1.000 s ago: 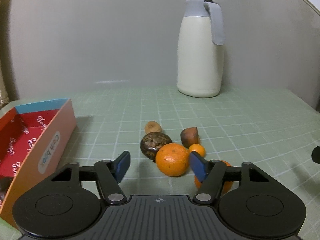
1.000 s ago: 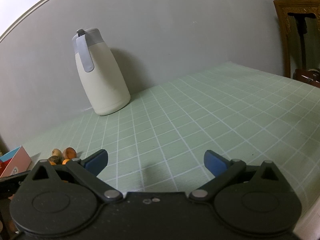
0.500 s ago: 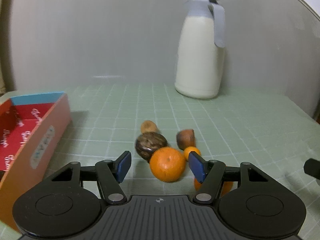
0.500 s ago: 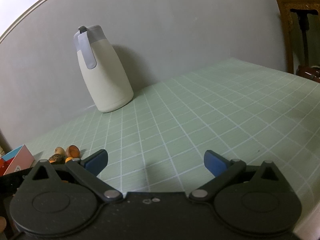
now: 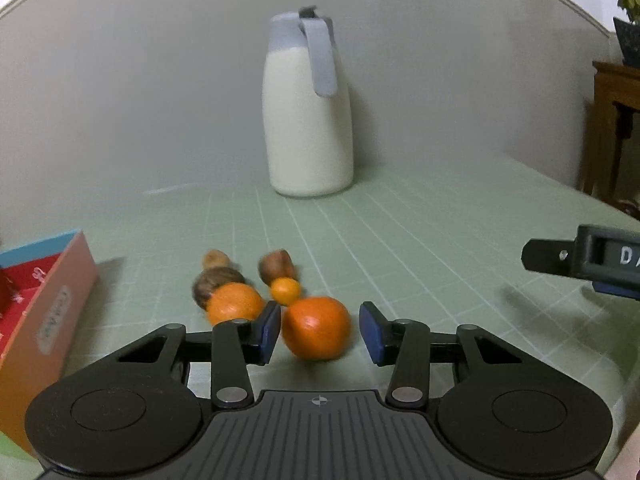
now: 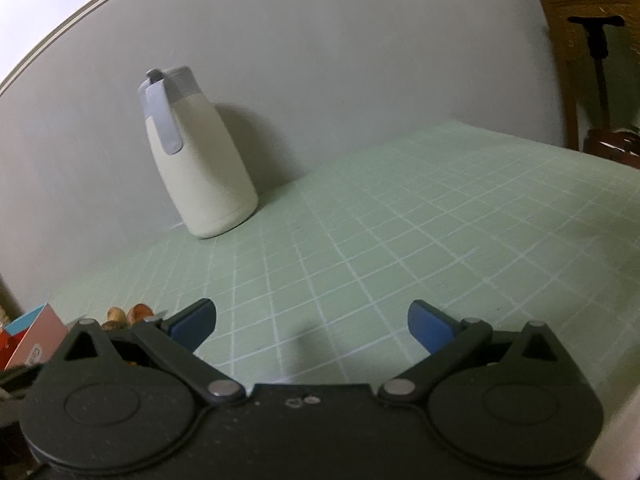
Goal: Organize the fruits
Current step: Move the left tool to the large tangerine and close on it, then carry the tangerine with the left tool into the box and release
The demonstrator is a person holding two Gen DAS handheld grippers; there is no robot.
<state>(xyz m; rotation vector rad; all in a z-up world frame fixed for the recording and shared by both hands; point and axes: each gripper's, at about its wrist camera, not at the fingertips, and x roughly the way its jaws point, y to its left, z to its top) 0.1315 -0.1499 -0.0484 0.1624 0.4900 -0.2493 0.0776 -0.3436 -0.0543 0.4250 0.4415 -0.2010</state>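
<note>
Nearest us, our left claw (image 5: 319, 330) stands open with the big orange (image 5: 318, 328) sitting between its blue pads, close to the left pad, not yet squeezed; we judge it is lined up to pick that fruit. At about 11 o'clock lie a second orange (image 5: 234, 307), a tiny orange (image 5: 285, 290) and three brown fruits, bunched together on the green bench (image 5: 420, 248). The red box (image 5: 44, 320) waits at 9 o'clock, likely their destination. Our right claw (image 6: 312, 322) hangs open over bare bench, holding nothing. Farthest, at 12 o'clock, a cream jug (image 5: 308, 120) stands against the wall.
</note>
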